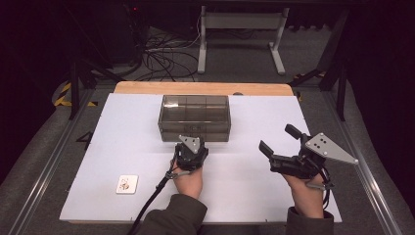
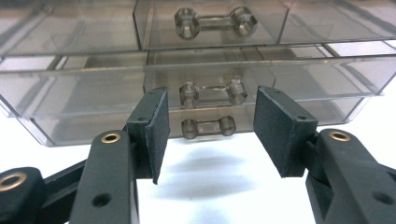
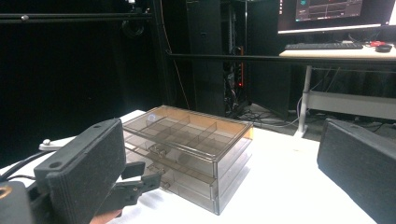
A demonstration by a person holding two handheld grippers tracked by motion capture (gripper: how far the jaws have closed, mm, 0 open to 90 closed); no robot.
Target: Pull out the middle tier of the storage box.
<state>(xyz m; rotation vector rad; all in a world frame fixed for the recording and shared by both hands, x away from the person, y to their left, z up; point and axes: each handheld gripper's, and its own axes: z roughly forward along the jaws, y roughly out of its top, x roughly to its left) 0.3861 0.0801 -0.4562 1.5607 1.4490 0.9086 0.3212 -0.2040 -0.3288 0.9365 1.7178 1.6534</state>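
Our left claw (image 2: 208, 140) stands part open at the drawer box (image 1: 194, 117), pads either side of the low handle (image 2: 208, 127), gripping nothing. Our right claw (image 1: 280, 139) gapes empty, right of the box. Pulling off-centre could drag the whole box. Smoky plastic hides whether the drawers hold anything

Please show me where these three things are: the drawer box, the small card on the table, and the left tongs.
drawer box (image 1: 194, 117): high view, on its clear top.
small card (image 1: 126, 184): high view, on the middle of its face.
left tongs (image 2: 210, 135): left gripper view, midway between the two black pads, before the lower drawer handle.
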